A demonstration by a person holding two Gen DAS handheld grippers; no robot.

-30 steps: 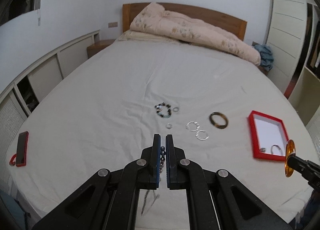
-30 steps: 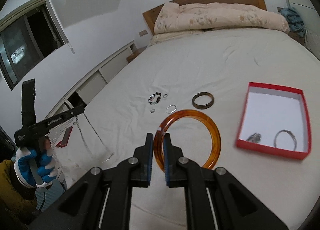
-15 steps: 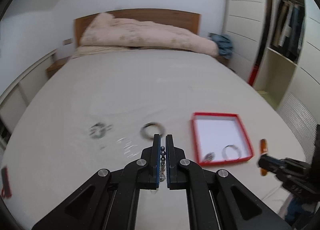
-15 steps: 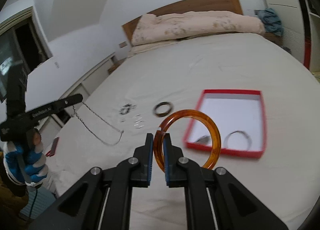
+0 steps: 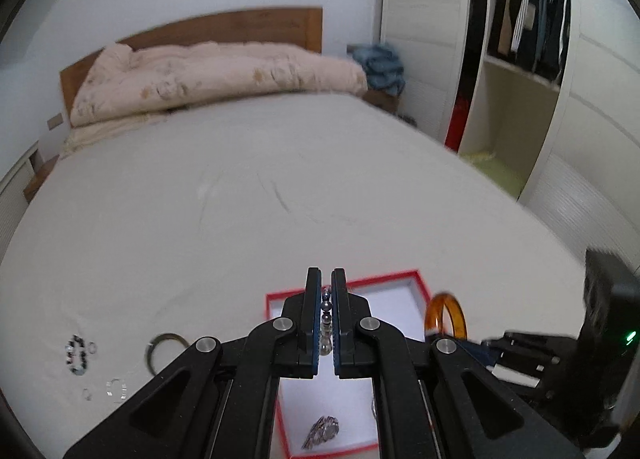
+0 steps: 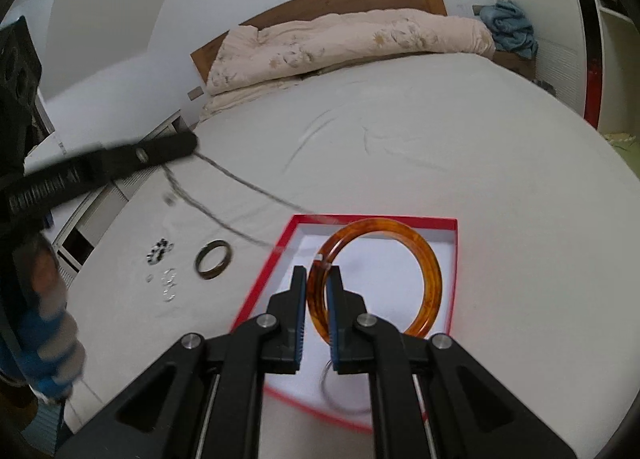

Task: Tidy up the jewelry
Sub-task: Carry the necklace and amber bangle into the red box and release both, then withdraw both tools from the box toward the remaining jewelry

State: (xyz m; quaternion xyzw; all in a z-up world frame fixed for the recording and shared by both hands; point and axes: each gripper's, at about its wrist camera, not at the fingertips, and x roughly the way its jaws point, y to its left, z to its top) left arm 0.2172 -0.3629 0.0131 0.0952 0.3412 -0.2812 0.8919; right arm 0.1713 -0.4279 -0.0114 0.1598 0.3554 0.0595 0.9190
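My left gripper [image 5: 326, 275] is shut on a chain of small dark beads [image 5: 326, 321], over the near left part of the red box [image 5: 380, 277]. The right wrist view shows that chain [image 6: 240, 183] trailing from the left gripper [image 6: 192, 145] down to the box's far left corner. My right gripper [image 6: 318, 273] is shut on an amber bangle [image 6: 434, 279], held upright above the white floor of the red box [image 6: 376, 218]. A silver ring [image 6: 340, 399] and a silvery piece [image 5: 322, 429] lie inside the box.
Left of the box on the white sheet lie a dark bangle [image 6: 214, 259], a black-and-white bead bracelet [image 6: 159, 251] and small silver rings [image 6: 170, 283]. A folded quilt [image 6: 340, 39] lies at the headboard. An open wardrobe [image 5: 520, 39] stands to the right. A gloved hand [image 6: 52, 339] holds the left gripper.
Both grippers have swept to the right across the bed and now hang over the red box. The chain swings along under the left gripper; both grips stay the same.
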